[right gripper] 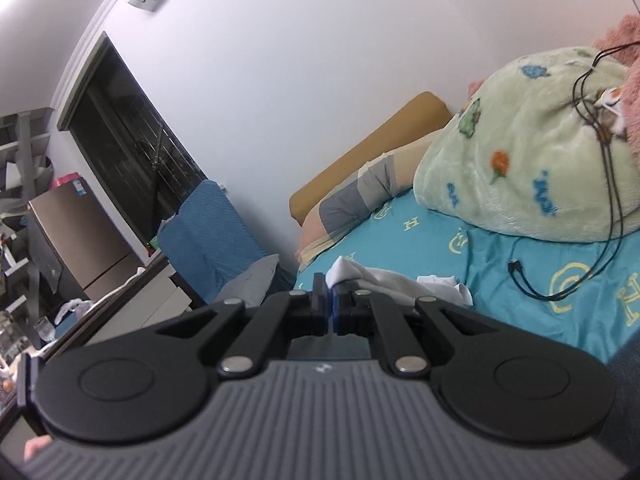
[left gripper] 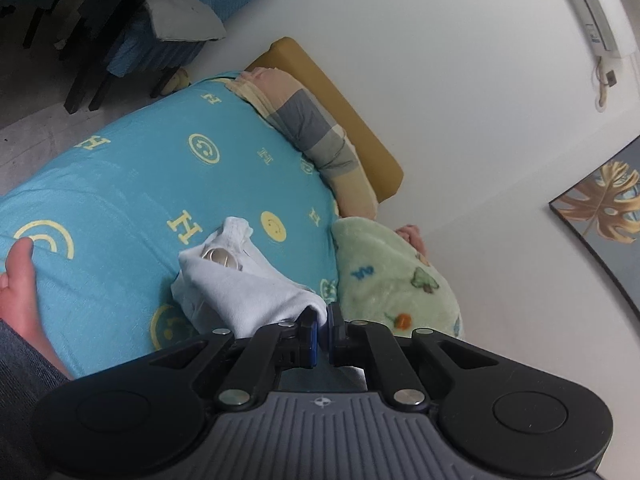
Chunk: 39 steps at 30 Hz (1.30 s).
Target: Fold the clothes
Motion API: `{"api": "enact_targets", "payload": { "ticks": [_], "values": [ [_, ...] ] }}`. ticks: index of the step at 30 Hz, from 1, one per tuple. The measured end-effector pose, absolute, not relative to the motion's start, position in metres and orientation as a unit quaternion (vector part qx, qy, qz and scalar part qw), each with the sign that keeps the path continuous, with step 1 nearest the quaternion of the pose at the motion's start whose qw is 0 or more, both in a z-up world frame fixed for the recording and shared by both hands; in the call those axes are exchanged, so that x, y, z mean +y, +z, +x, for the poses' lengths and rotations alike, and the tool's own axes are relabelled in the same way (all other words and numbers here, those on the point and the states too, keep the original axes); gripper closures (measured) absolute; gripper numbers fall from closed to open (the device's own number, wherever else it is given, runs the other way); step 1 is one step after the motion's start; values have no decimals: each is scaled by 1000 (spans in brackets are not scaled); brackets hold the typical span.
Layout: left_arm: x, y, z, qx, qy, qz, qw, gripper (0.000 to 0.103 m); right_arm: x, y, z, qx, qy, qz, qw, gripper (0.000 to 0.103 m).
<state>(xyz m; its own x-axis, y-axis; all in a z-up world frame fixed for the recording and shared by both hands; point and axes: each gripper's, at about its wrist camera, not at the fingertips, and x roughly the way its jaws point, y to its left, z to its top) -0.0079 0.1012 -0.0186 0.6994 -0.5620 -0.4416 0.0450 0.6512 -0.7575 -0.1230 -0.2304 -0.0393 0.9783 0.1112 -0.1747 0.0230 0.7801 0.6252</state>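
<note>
A white garment (left gripper: 236, 280) lies crumpled on the turquoise bed sheet (left gripper: 120, 184), with a shiny print near its far end. My left gripper (left gripper: 323, 318) is shut on the near edge of the garment, which trails away to the left of the fingers. In the right wrist view the same white garment (right gripper: 400, 280) stretches to the right over the sheet (right gripper: 500, 280). My right gripper (right gripper: 331, 284) is shut on a corner of it, and a tuft of cloth sticks up above the fingertips.
A green fleece blanket (left gripper: 392, 276) is bundled to the right, also in the right wrist view (right gripper: 528, 160), with a black cable (right gripper: 560, 280) over it. A checked pillow (left gripper: 312, 132) and mustard headboard cushion (left gripper: 360, 112) lie by the wall. A bare foot (left gripper: 16, 288) rests on the sheet.
</note>
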Motion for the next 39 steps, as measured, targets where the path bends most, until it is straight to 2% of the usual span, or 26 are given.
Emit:
{"api": "enact_targets", "payload": {
  "ticks": [6,14,20,24,26,27,28,29,31,32,34,38,39],
  "values": [
    [77,-10,59,371,-164,-354,843,97,-247,-29,-54,135,-14,339,931,97],
    [28,-66,179,400,-117,-282,864,97,-272,-74,85,231,-83,317,916,97],
    [16,-104,200,401,-127,-240,875,97,-291,-136,122,267,-73,343,898,96],
    [14,-111,210,404,-130,-237,874,95,-298,-147,136,278,-73,367,885,95],
    [12,-114,214,410,-136,-230,872,87,-295,-149,142,289,-72,357,885,91],
    [10,-115,216,412,-145,-222,872,77,-293,-151,146,298,-69,350,885,88],
    [8,-115,218,412,-154,-213,873,68,-292,-153,148,304,-64,347,885,73],
    [6,-115,217,410,-161,-204,874,64,-291,-154,149,305,-55,350,884,46],
    [1,-112,213,406,-174,-182,879,45,-288,-151,146,297,-43,356,885,25],
    [-2,-109,209,401,-178,-168,883,40,-285,-148,143,294,-39,352,888,25],
    [-7,-102,198,388,-184,-144,891,17,-276,-140,136,290,-31,327,899,26],
    [-14,-98,182,383,-185,-106,899,13,-260,-131,116,282,-35,278,917,27],
    [-16,-100,180,387,-182,-95,899,13,-258,-130,113,280,-30,273,920,30]
  ]
}}
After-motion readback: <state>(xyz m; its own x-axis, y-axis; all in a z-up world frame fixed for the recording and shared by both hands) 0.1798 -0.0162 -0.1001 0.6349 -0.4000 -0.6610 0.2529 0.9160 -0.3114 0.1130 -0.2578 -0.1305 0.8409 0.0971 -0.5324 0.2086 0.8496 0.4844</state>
